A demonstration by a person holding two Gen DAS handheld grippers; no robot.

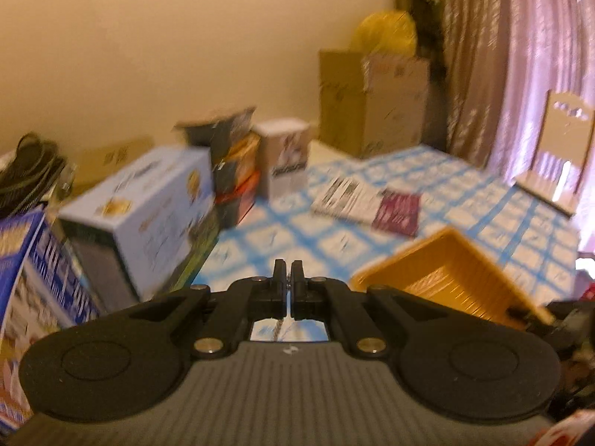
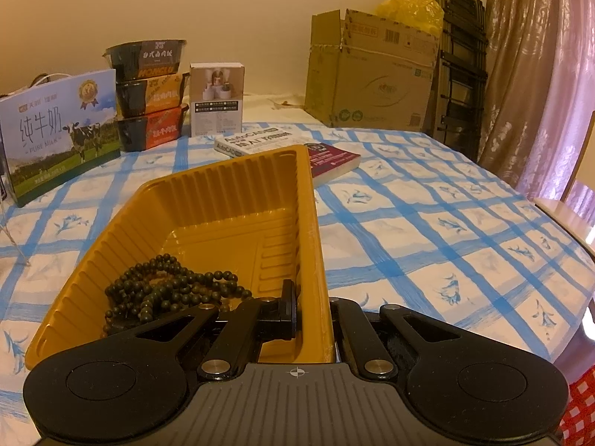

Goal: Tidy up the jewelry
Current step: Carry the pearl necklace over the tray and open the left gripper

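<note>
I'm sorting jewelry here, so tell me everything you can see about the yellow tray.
The tray is a shallow rectangular tub of yellow-orange plastic with ribbed walls and a stepped floor. It sits on the checked tablecloth, with dark beads piled in its near corner. The right gripper is shut on its right wall.

Your yellow ribbed plastic tray (image 2: 238,200) fills the centre-left of the right wrist view, its near right wall pinched upright. Dark green bead strands (image 2: 163,290) sit heaped in its lower left corner (tangled together). A thin chain (image 1: 278,329) dangles, lower centre, left view.
</note>
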